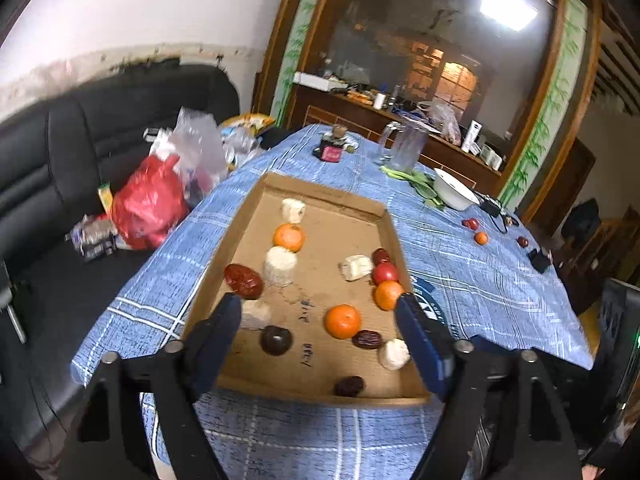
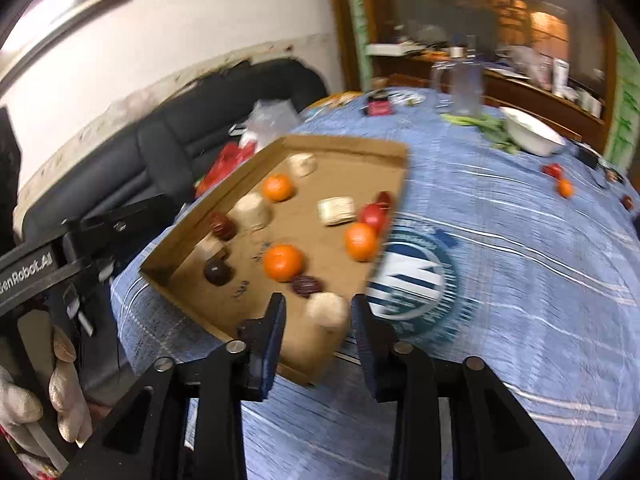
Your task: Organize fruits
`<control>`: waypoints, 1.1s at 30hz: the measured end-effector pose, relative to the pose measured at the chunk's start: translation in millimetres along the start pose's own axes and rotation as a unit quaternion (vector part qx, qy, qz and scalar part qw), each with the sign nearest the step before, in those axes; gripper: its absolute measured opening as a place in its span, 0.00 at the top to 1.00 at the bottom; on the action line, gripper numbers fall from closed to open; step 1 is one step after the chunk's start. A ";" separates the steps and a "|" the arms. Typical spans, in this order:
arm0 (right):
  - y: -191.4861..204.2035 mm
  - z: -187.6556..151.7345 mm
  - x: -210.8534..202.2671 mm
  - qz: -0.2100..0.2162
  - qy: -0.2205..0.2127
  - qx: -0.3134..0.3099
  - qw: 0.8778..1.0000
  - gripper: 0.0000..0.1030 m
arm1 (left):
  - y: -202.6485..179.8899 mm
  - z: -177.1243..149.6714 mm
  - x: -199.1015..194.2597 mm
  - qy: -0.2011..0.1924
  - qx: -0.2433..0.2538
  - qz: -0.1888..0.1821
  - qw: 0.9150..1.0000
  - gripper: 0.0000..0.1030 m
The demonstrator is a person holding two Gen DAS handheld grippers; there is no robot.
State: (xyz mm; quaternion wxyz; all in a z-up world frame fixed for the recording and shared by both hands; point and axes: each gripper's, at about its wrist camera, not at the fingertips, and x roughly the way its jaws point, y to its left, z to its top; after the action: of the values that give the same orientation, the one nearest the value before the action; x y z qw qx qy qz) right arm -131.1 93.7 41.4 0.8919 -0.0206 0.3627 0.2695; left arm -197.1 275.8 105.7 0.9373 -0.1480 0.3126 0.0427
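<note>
A shallow cardboard tray (image 1: 320, 196) lies on the blue checked tablecloth and holds oranges (image 1: 342, 321), red dates (image 1: 243, 280), a red fruit (image 1: 385, 272) and pale cut chunks (image 1: 280, 266). My left gripper (image 1: 318, 312) is open and empty, hovering over the tray's near end. In the right wrist view my right gripper (image 2: 319, 310) is open, its fingers on either side of a pale chunk (image 2: 327, 309) at the tray's (image 2: 344, 145) near corner, not closed on it. An orange (image 2: 282, 262) and a dark date (image 2: 306, 285) lie just beyond. Loose fruits (image 1: 476, 231) lie far right on the cloth.
A white bowl (image 1: 454, 190), green leaves (image 1: 416, 182), a clear pitcher (image 1: 404, 148) and a small dark jar (image 1: 332, 148) stand at the table's far end. A black sofa (image 1: 80, 140) with a red bag (image 1: 148, 208) is on the left. The left gripper shows in the right wrist view (image 2: 48, 268).
</note>
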 end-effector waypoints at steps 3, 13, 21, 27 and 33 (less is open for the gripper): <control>-25.2 -8.6 -19.2 -0.018 -0.017 0.040 0.999 0.56 | -26.1 -3.5 -9.7 -0.004 0.028 -0.023 0.999 0.17; -89.7 -41.7 -58.0 -0.056 -0.035 0.139 0.988 0.51 | -114.2 -32.7 -23.6 -0.009 0.141 -0.006 0.990 0.17; -114.1 -55.3 -74.6 -0.063 -0.050 0.168 0.982 0.46 | -140.5 -42.4 -21.7 -0.002 0.173 0.001 0.985 0.17; -121.2 -58.1 -77.6 -0.073 -0.053 0.179 0.980 0.45 | -139.8 -44.3 -20.1 -0.004 0.178 0.015 0.984 0.17; -112.5 -58.0 -72.4 -0.075 -0.047 0.163 0.983 0.45 | -135.8 -44.3 -20.9 -0.011 0.181 0.028 0.983 0.17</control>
State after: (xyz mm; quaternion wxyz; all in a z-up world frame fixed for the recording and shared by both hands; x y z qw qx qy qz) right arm -155.0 -49.5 28.4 0.9170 0.1107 0.3569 0.1395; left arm -215.8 133.2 118.5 0.9506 0.0337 0.3083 0.0132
